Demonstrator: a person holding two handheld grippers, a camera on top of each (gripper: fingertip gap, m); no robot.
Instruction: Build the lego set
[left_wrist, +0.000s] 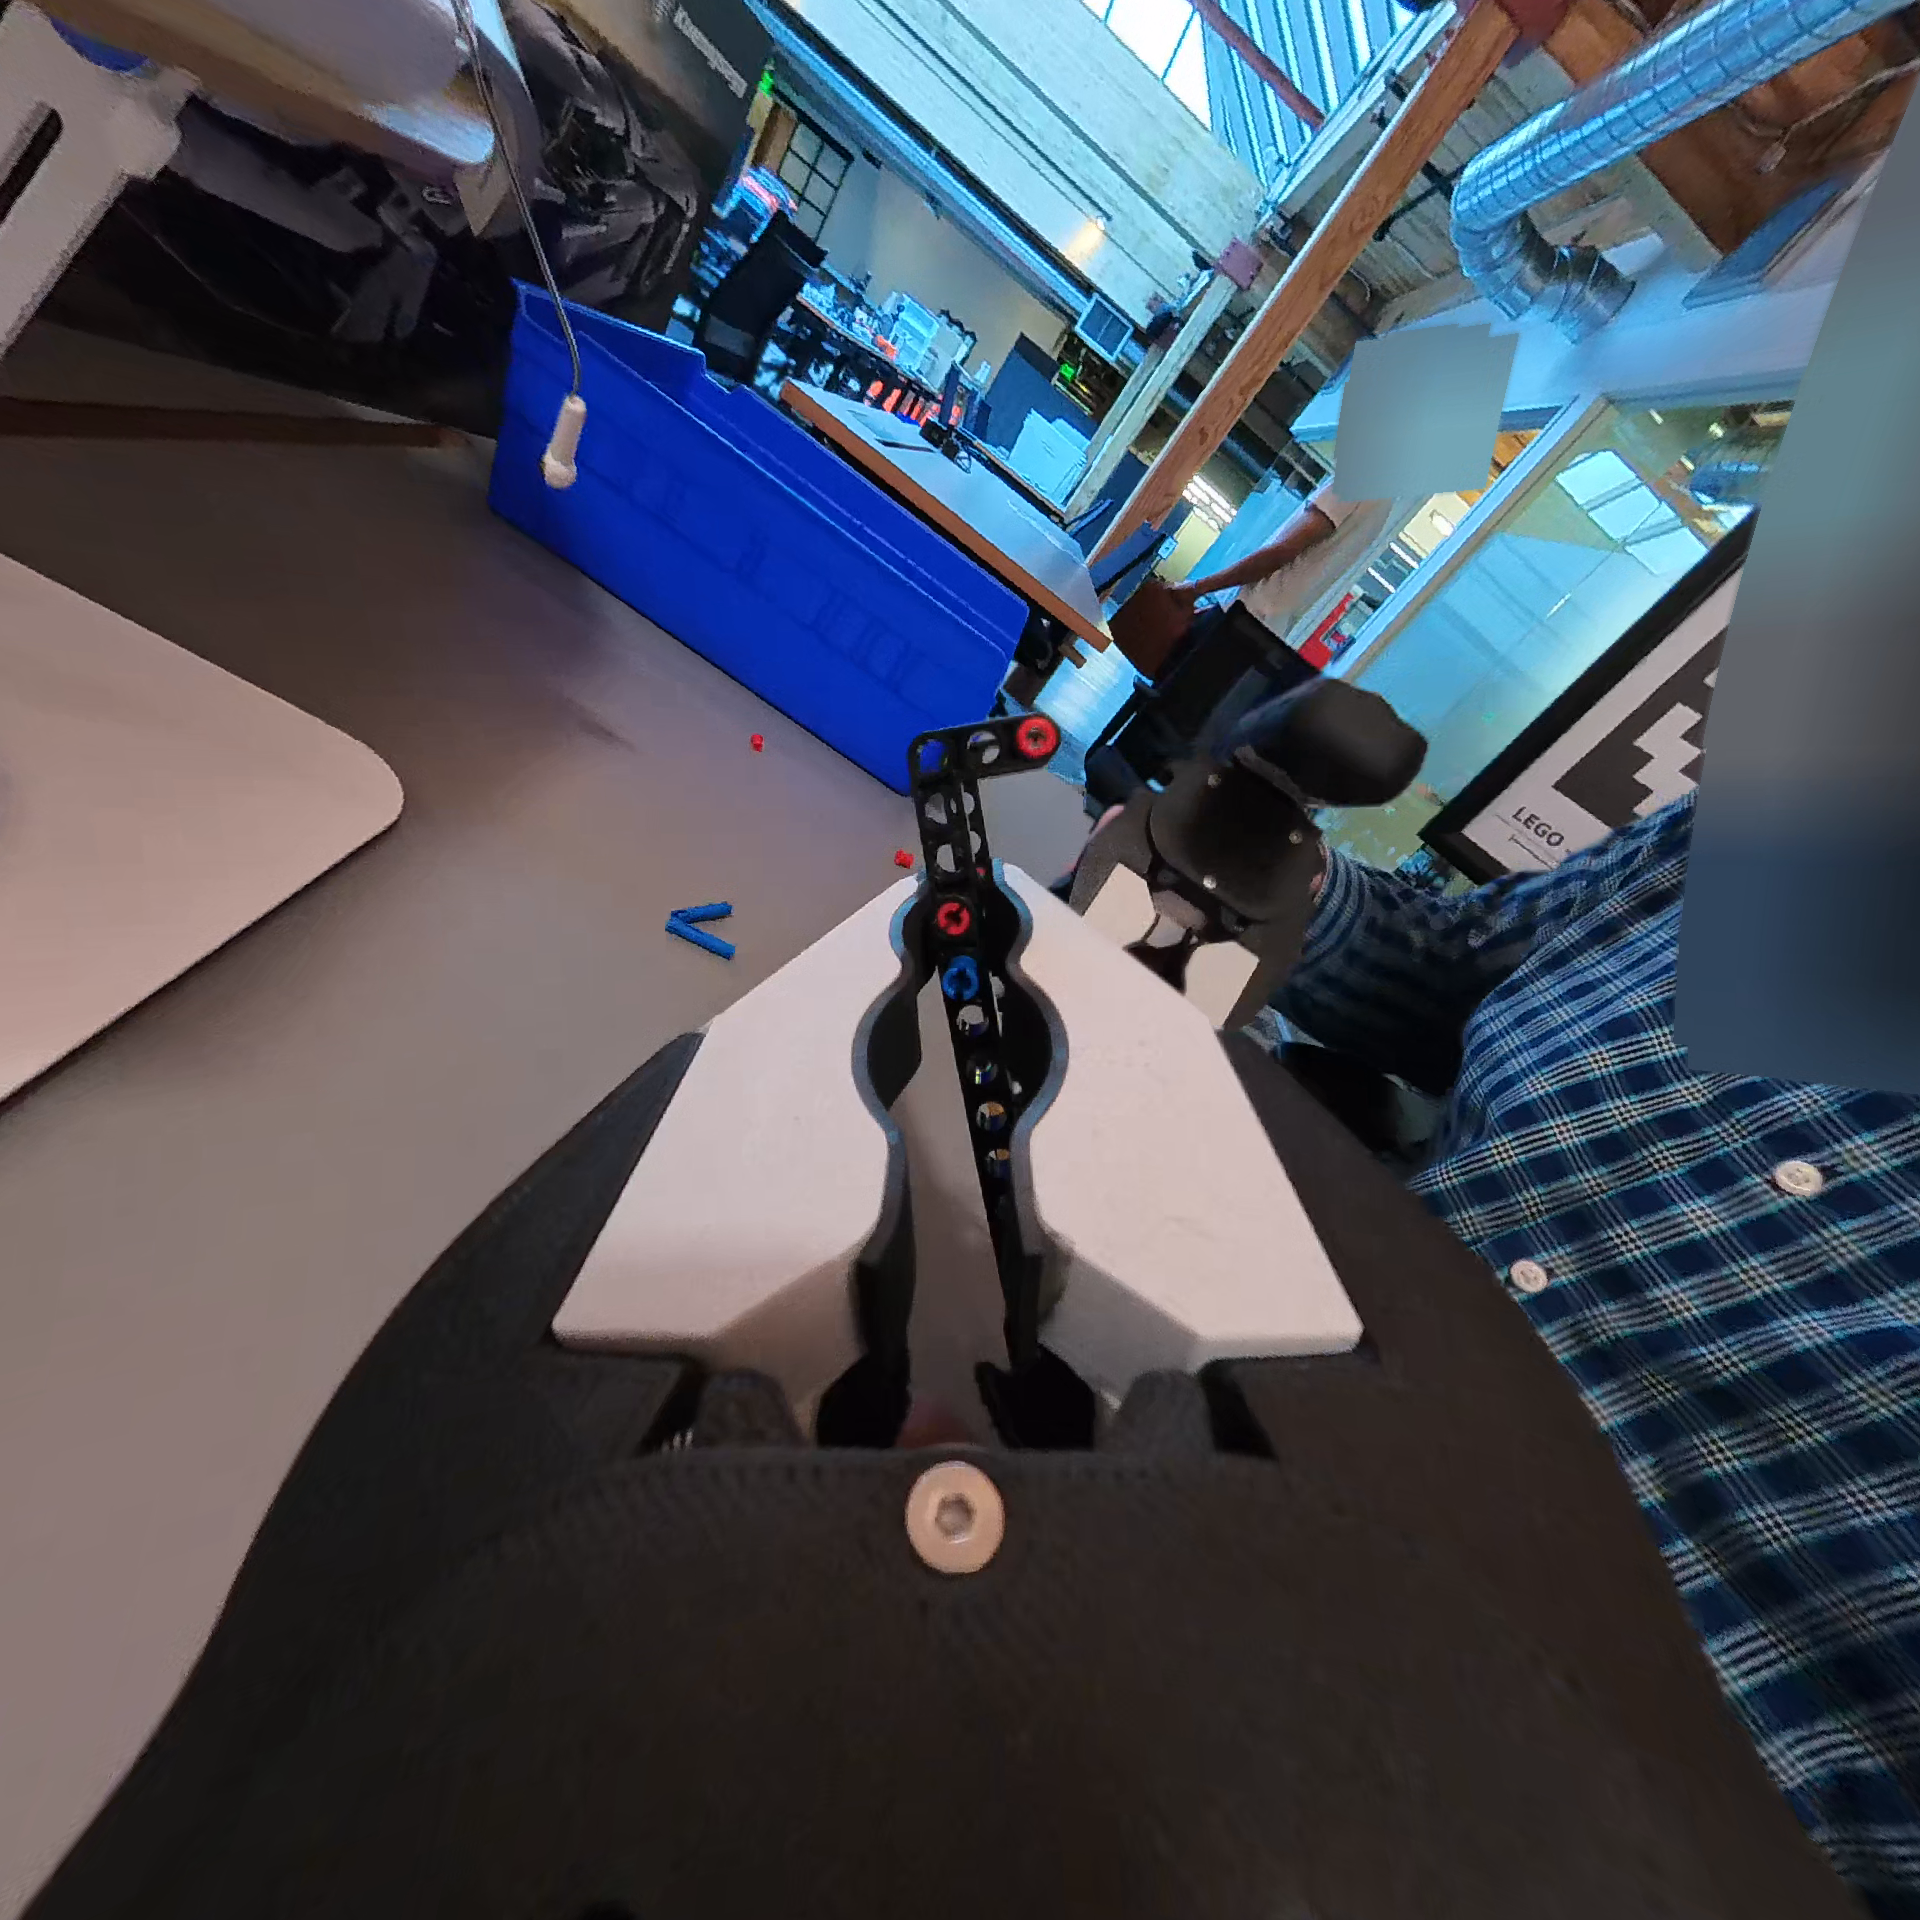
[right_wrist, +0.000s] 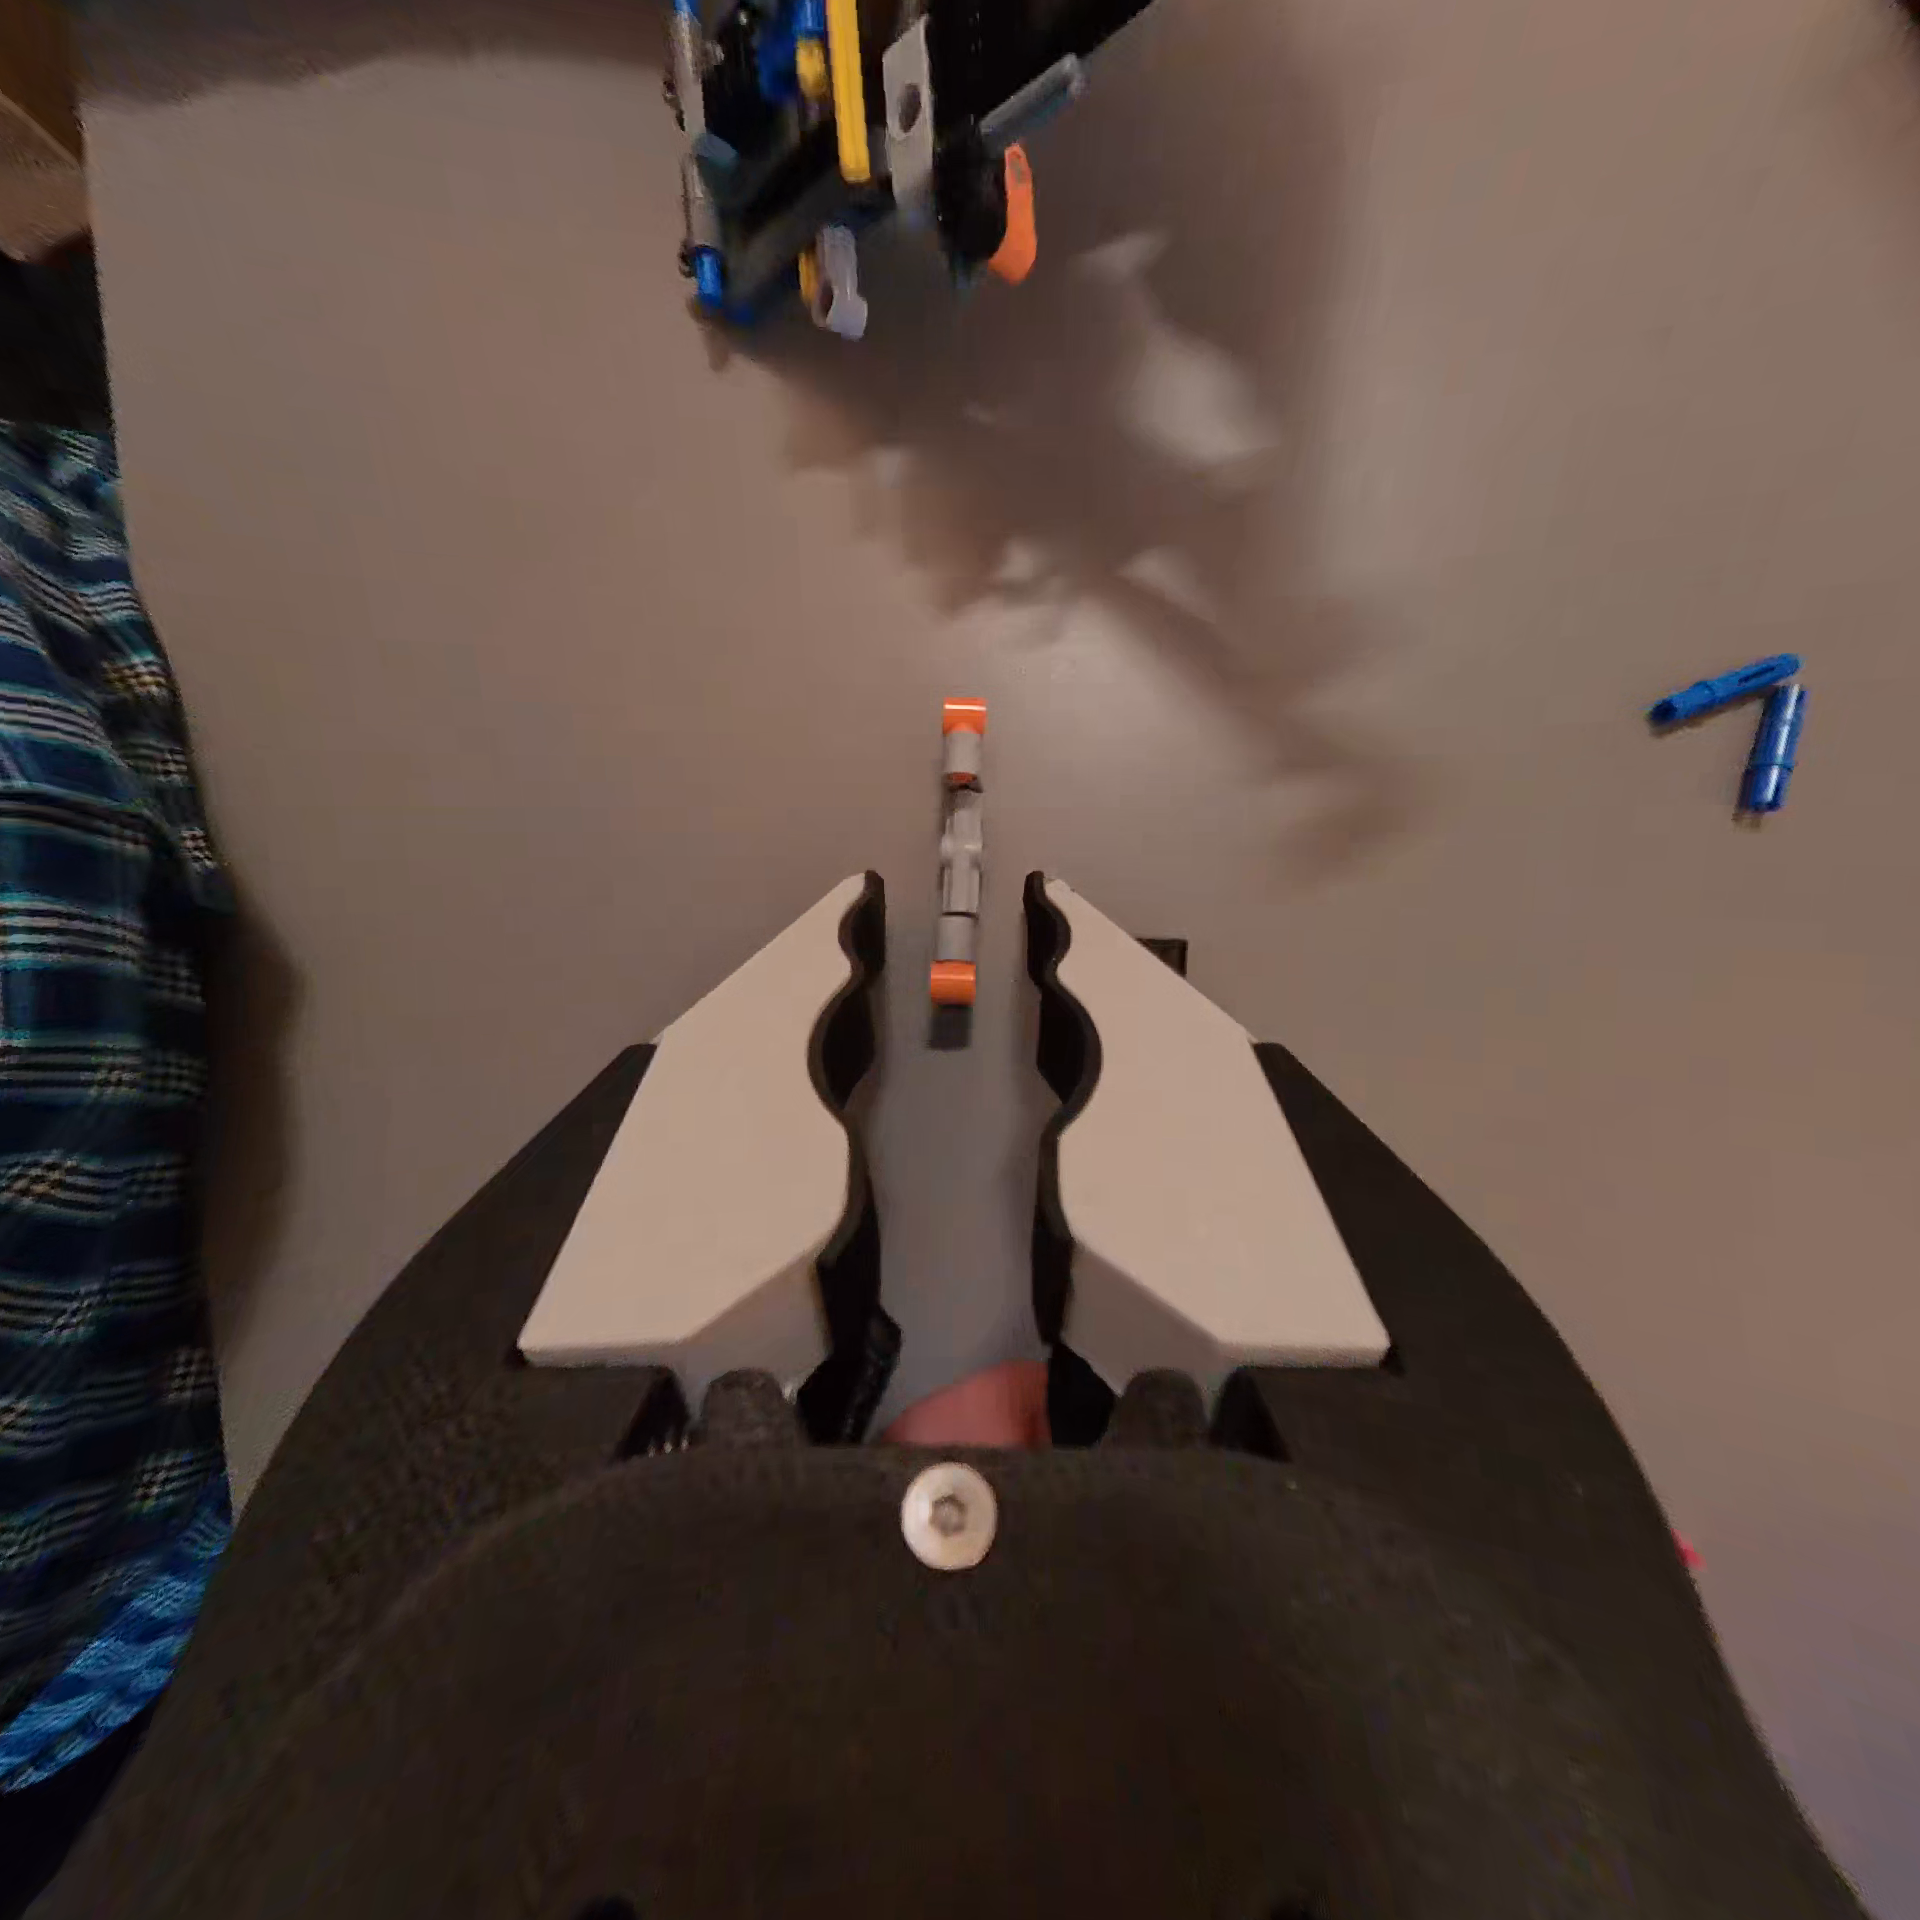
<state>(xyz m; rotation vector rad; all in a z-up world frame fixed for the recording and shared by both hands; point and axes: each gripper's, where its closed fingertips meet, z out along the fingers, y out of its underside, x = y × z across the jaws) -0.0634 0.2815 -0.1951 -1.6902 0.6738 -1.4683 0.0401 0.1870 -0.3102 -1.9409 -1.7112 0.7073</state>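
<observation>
My left gripper (left_wrist: 954, 894) is shut on a black L-shaped lego beam (left_wrist: 951, 821) with red and blue pins in its holes, held above the table; its short arm sticks out past the fingertips. My right gripper (right_wrist: 953, 894) is open above the table, its fingers on either side of a grey axle piece with orange ends (right_wrist: 960, 850) that lies on the table. A partly built lego model (right_wrist: 831, 156) of black, yellow, blue and grey parts stands at the top of the right wrist view. The right gripper also shows in the left wrist view (left_wrist: 1236, 842).
Two blue pins lie on the table in the left wrist view (left_wrist: 701, 928) and the right wrist view (right_wrist: 1745, 727). Small red pins (left_wrist: 756, 742) lie near a blue bin (left_wrist: 748, 540). A white board (left_wrist: 156, 800) lies left. A person's plaid sleeve (left_wrist: 1662, 1143) is at the right. Left tips to right tips: about 20 centimeters.
</observation>
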